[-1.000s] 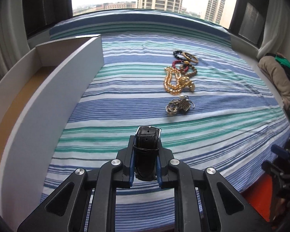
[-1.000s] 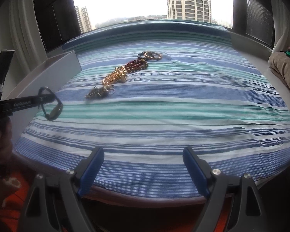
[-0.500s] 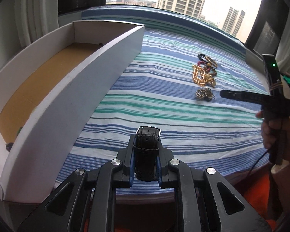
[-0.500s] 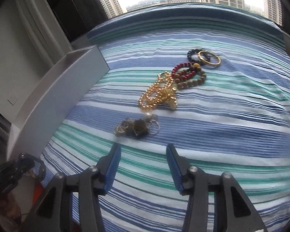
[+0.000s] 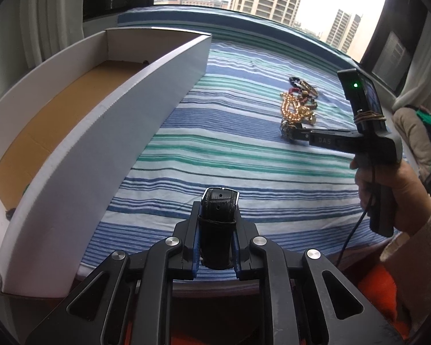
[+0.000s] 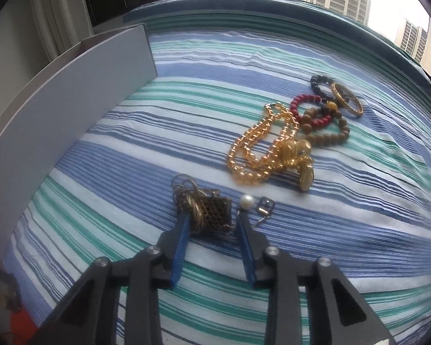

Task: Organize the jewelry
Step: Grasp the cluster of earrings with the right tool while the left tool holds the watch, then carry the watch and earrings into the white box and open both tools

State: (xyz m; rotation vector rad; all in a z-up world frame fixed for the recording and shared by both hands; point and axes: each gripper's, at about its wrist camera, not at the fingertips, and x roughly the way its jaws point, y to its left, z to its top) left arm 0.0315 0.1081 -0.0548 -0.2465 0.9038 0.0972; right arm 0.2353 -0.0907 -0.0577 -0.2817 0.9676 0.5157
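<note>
My left gripper (image 5: 217,230) is shut on a black leather watch strap (image 5: 219,218), held above the near edge of the striped bed, right of the open white box (image 5: 100,120). My right gripper (image 6: 211,221) is open, its fingers on either side of a small tangle of gold rings and a mesh pendant (image 6: 204,210) lying on the bed. A pearl (image 6: 247,201) sits at the right fingertip. Beyond lie a gold bead necklace (image 6: 267,149), red and brown bead bracelets (image 6: 319,115) and a gold bangle (image 6: 347,99). The right gripper (image 5: 294,133) also shows in the left wrist view, at the jewelry pile.
The white box has a brown cardboard floor (image 5: 51,123) and a tall wall facing the bed. A striped blue, green and white cover (image 6: 186,120) spreads over the bed. A window is behind. Clothes lie at the far right (image 5: 416,132).
The right gripper moved forward and down onto the ring and pendant tangle, its fingers narrowing around it. The left gripper pulled back slightly and turned left with the watch strap.
</note>
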